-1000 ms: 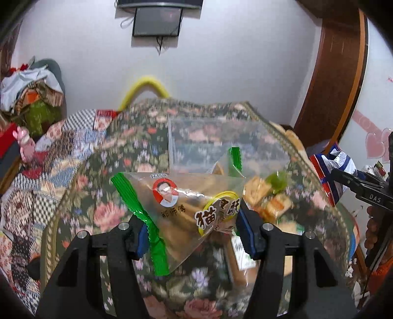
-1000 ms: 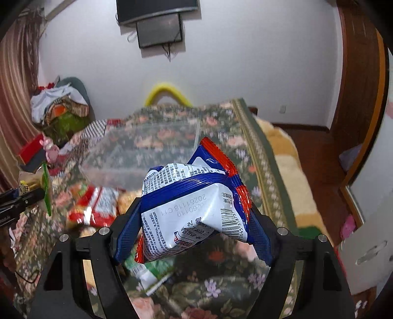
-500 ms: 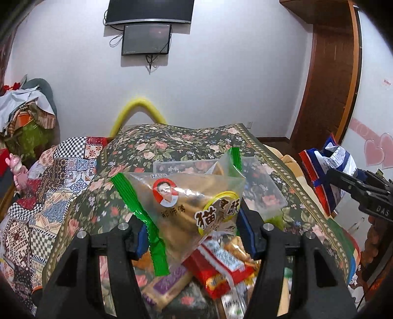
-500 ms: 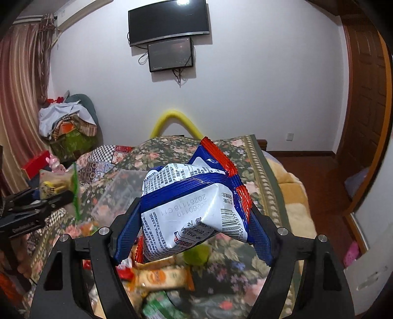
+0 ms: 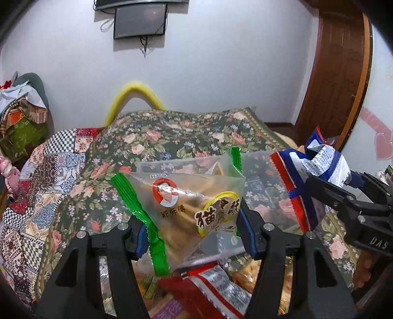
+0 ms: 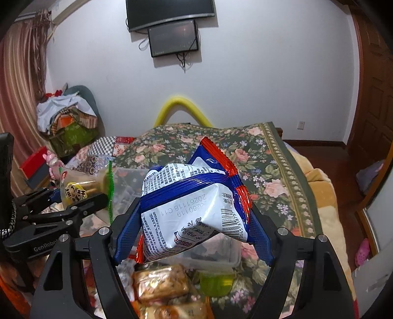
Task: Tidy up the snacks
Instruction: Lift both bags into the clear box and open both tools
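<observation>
Left tongs clenched on translucent green-edged snack bag, jaws part-open around it; label reads 郑师傅 and 猫耳酥. Right tongs grip blue-white-red snack bag at wider spread; printed 20261118 C11, 260119, barcode visible. Both bags held in the air over clear plastic bin on the floral bed. Loose snacks lie below. Tong bodies marked "DAS", "GenRobo".

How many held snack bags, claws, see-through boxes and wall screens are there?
Held snack bags: 2 (clear green-edged bag, blue-and-white bag)
Claws: 2 (left claw, right claw)
See-through box: 1
Wall screens: 2 (big screen, small screen)
Total: 7
</observation>
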`<state>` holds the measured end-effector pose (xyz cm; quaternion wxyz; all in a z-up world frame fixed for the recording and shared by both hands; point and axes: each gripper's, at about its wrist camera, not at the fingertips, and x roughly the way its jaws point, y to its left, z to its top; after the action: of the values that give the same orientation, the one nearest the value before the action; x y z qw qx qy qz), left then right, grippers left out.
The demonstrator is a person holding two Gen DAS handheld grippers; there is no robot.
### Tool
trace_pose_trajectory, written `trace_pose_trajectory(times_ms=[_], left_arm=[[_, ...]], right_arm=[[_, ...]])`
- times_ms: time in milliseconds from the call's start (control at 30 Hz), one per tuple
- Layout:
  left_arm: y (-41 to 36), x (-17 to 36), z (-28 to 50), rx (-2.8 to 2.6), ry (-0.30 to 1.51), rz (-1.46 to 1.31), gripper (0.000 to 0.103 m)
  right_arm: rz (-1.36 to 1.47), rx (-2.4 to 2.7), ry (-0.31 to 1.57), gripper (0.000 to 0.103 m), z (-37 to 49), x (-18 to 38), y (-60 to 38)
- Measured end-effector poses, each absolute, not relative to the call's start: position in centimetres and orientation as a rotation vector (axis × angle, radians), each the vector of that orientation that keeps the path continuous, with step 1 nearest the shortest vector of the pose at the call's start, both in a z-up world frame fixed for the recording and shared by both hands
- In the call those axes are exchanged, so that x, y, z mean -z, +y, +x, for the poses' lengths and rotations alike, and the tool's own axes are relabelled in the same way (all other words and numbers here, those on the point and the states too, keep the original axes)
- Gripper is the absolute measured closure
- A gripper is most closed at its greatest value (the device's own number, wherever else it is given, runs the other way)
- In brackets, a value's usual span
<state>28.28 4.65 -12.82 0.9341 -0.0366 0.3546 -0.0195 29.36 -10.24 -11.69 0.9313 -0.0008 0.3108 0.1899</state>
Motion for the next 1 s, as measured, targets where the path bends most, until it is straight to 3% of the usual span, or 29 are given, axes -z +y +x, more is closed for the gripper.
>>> trace_pose_trajectory(times_ms=[667,1000], left_arm=[[4.6,18.1,33.5,0.046,0.892,-0.056,0.042],[4.6,16.8,32.3,0.059,0.879,-0.057,0.04]], right_arm=[[-0.164,-0.4,0.834,0.024,33.3,16.2,-7.8],[-0.169,-0.4,0.826,0.023,32.3,15.2,-7.9]])
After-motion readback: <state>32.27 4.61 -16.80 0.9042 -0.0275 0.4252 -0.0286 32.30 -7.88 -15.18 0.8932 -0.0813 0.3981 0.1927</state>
